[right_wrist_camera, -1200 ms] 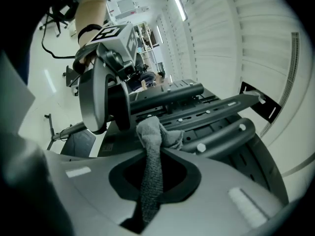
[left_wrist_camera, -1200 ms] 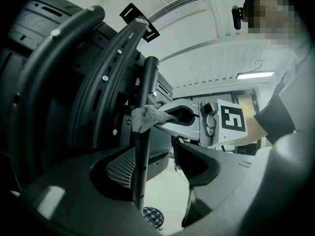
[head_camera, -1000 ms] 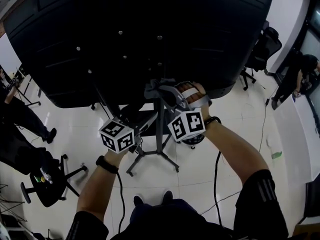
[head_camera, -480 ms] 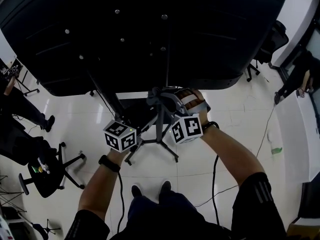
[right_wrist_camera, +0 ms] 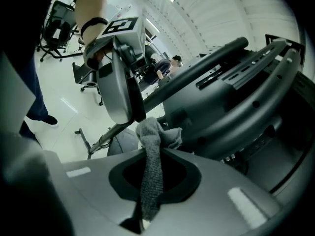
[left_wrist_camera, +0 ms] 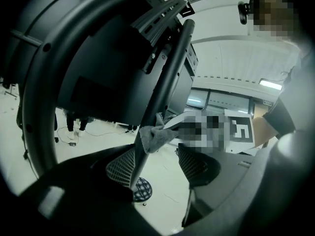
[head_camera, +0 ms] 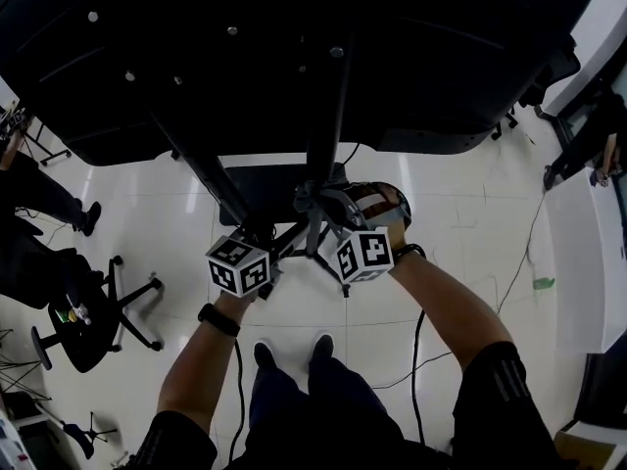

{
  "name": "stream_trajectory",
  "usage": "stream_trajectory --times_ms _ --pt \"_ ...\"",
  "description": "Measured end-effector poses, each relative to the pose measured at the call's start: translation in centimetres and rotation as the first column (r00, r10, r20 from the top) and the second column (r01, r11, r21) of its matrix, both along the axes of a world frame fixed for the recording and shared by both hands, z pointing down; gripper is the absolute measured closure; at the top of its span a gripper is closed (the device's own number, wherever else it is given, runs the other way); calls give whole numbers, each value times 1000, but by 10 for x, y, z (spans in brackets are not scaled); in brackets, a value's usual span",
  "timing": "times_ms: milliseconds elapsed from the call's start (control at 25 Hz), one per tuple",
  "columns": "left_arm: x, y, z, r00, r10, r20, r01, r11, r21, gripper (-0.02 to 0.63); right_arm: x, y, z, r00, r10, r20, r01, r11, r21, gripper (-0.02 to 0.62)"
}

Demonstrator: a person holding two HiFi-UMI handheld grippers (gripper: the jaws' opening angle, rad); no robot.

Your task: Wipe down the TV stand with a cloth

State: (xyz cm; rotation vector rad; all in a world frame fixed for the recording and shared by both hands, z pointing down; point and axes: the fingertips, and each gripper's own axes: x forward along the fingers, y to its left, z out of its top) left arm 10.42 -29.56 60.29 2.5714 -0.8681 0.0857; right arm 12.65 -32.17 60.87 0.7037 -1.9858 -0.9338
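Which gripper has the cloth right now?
The right gripper: grey cloth pinched between its jaws. The left gripper has its jaws apart, only the stand pole between them.

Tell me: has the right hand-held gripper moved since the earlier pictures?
Yes: the right hand-held gripper, with the cloth, went down the pole, farther below the TV lower edge.

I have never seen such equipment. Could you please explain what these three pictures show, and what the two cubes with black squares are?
There is no robot: a person holds a two-jaw gripper in each hand, and each cube is part of one. The head view looks down from the person's head at the back of a TV on its stand. The other two come from cameras on the grippers. The right gripper is shut on a grey cloth held against the stand's pole. The left gripper is open, with the pole between its jaws.
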Motion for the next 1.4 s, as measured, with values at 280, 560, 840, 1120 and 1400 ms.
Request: stream_trajectory --times_ms 280,560,840,1120,1400 --pt "-7 -6 91 999 -13 48 18 994 -108 308 1 -3 82 1000 22 -22 -24 995 -92 580" --pt "-12 -5 165 996 1 92 16 983 -184 308 -3 -3 153 998 45 -35 -51 983 -177 580" --pt "-6 1 229 994 15 106 11 969 -248 305 -4 -3 223 996 87 -31 -92 962 -259 580" --pt "-8 8 289 993 12 114 23 952 -305 305 -1 -6 292 988 150 -38 -154 936 -317 580" --pt "-9 7 328 995 -5 98 38 940 -340 305 -1 -10 347 981 182 -62 -192 911 -364 580"
